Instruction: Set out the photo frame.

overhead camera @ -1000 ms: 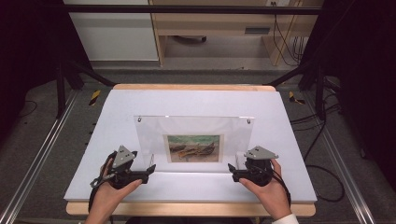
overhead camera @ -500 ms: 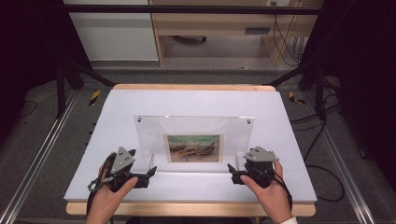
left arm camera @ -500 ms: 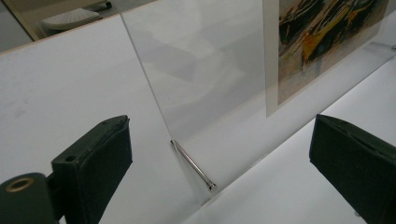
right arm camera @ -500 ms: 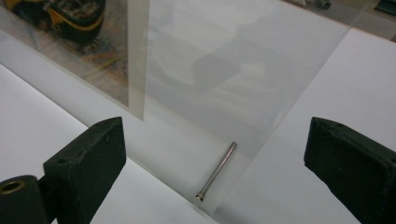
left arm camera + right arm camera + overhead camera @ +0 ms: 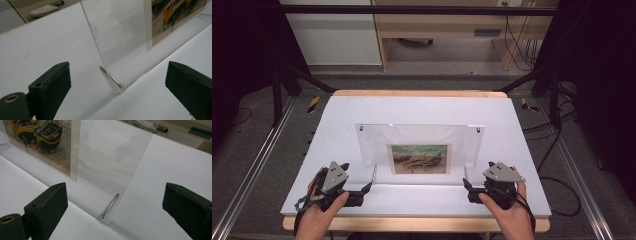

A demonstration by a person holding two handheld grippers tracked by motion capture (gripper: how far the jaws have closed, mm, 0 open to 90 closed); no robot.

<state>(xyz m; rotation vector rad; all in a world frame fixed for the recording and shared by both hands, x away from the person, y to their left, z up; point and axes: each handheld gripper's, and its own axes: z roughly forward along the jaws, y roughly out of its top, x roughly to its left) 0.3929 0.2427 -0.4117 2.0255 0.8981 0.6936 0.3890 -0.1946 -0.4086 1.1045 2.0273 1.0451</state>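
High view: left tongs and right tongs gape wide, empty, beside the frame's lower corners, touching nothing.

Left gripper jaws wide apart, right gripper likewise, hand-held

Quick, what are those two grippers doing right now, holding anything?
Left gripper: open, holding nothing, aimed at the clear picture frame and its lower corner pin.
Right gripper: open, holding nothing, aimed at the frame's other lower corner.

The boat picture is cut off by both gripper views' edges.
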